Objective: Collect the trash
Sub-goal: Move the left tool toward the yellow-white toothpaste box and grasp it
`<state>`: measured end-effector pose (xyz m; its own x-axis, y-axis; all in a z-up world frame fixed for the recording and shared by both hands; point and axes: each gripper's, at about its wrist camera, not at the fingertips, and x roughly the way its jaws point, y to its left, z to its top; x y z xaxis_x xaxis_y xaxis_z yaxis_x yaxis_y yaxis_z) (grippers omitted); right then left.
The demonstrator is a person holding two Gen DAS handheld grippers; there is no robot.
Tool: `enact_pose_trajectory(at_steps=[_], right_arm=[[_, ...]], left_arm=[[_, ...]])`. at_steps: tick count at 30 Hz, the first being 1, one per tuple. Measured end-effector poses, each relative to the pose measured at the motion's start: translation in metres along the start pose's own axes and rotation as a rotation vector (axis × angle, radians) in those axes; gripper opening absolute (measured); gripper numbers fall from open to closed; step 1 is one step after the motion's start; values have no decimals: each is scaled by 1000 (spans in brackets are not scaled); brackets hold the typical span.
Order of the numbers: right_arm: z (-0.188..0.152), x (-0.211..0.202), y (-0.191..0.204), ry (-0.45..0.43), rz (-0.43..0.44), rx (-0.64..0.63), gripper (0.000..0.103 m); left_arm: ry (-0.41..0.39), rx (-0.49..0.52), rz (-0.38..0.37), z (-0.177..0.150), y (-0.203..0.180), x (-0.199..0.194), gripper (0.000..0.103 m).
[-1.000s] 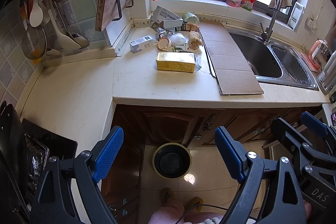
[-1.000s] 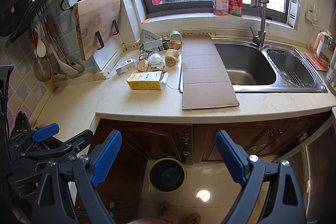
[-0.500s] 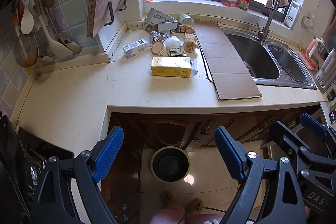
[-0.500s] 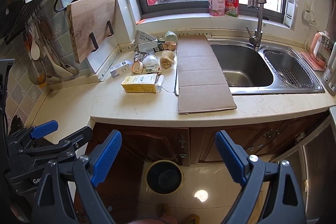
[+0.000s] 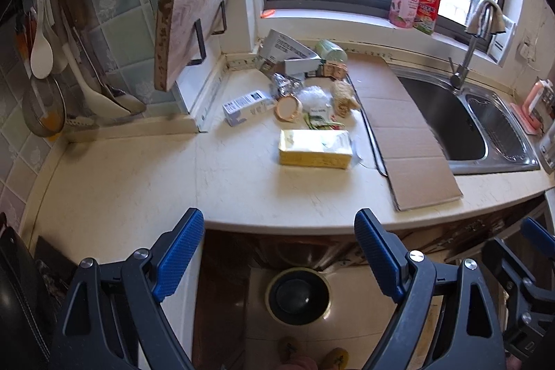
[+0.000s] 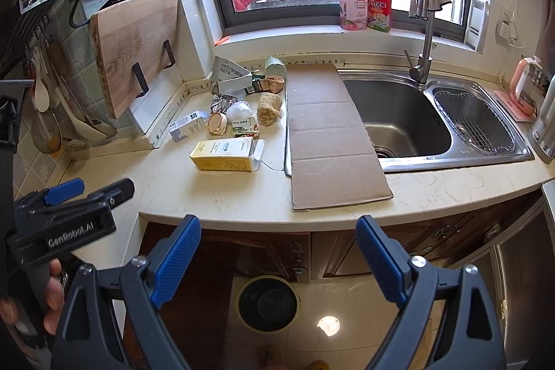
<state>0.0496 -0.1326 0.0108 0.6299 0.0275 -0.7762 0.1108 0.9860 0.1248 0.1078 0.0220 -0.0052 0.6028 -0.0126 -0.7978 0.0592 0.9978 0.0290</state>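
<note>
On the bench point(image 6: 225, 193), a carton point(image 6: 223, 155) lies before a trash heap point(image 6: 239, 99), cardboard point(image 6: 329, 134) to their right reaches over the sink point(image 6: 409, 123), and a bin point(image 6: 269, 304) stands on the floor below.

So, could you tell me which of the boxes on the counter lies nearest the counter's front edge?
The yellow box, lying flat ahead of the small white box and the grey box behind it.
</note>
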Motion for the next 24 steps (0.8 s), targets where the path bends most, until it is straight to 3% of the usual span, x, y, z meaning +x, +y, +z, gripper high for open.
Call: enact_pose_trajectory(at_steps=[15,20,24], right_arm=[[41,46,4,38,-1,38,91],[64,70,3,37,16,-21,91],[92,101,-4,70,86,-59,85]], left_arm=[[37,-53,-39,42,25,52,87],[48,-87,-6,56,25,70,87],[74,-144,31,68,22,88,87]])
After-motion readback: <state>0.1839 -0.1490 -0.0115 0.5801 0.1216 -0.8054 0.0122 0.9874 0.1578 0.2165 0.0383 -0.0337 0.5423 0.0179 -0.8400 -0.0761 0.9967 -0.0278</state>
